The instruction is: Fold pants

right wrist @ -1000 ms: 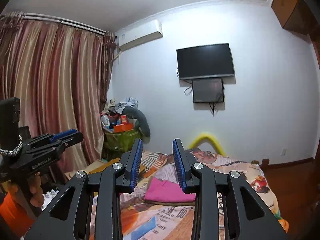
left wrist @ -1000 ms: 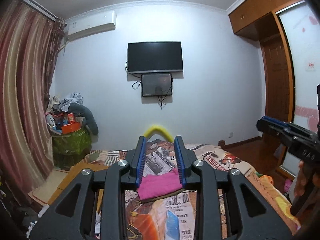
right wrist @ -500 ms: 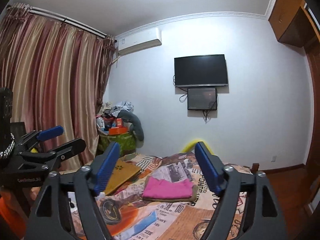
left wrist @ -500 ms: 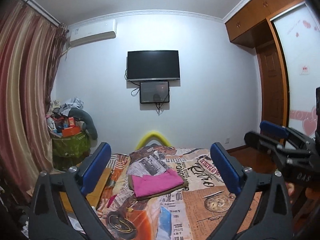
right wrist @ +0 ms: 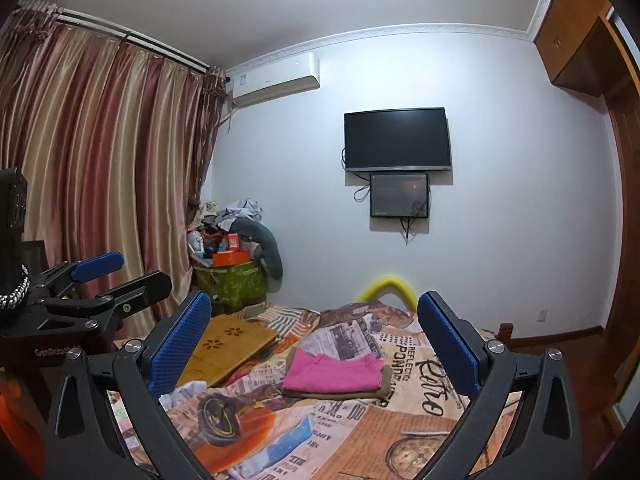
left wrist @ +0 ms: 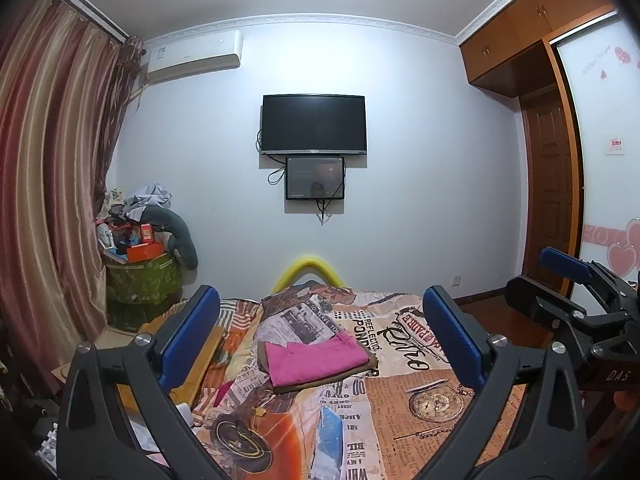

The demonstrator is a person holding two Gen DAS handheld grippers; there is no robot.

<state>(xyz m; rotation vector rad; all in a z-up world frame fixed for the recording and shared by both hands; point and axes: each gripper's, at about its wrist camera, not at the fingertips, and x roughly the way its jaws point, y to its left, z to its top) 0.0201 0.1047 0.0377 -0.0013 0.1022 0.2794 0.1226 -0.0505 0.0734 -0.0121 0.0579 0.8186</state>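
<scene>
Folded pink pants (left wrist: 316, 362) flat on bed (left wrist: 404, 404), long axis crosswise. Left gripper (left wrist: 320, 338) opening; right gripper (right wrist: 314, 344) opening; nothing between jaws.

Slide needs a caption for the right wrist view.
Open right tool faces folded pink pants stacked on the bed.

The olive-brown folded garment (right wrist: 384, 384) lies mostly hidden under the folded pink pants (right wrist: 334, 372), the curved yellow foam tube (left wrist: 308, 270) dips behind the far edge of the newspaper-print bed cover (left wrist: 400, 412), and the cover's near edge is cut off by the picture's bottom edge.
</scene>
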